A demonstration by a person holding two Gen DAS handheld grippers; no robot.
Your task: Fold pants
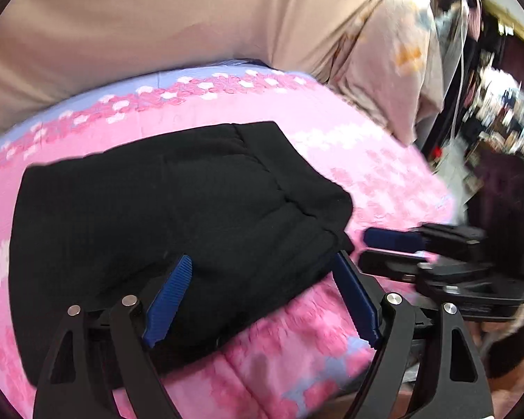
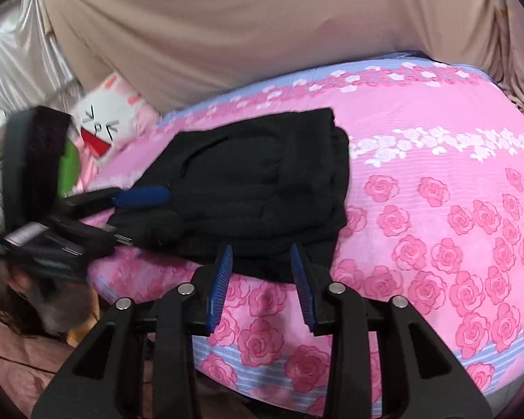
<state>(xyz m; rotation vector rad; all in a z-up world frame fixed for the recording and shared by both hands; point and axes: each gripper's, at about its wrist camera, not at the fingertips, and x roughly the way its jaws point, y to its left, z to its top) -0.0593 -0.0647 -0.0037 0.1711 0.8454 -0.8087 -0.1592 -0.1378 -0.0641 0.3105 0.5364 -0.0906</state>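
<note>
The black pants (image 1: 164,223) lie folded into a compact stack on the pink rose-print bed cover (image 1: 359,174); they also show in the right wrist view (image 2: 262,188). My left gripper (image 1: 262,265) is open, its blue pads astride the near right corner of the stack, one pad over the cloth. It shows in the right wrist view (image 2: 150,209) at the stack's left edge. My right gripper (image 2: 262,255) is open at the stack's near edge, holding nothing. It shows in the left wrist view (image 1: 377,248) just right of the pants.
A beige sheet (image 2: 262,28) hangs behind the bed. A white and pink cartoon pillow (image 2: 111,115) lies at the bed's far left. Cluttered shelves (image 1: 499,104) stand at the right. The bed's near edge (image 2: 262,366) drops off below my right gripper.
</note>
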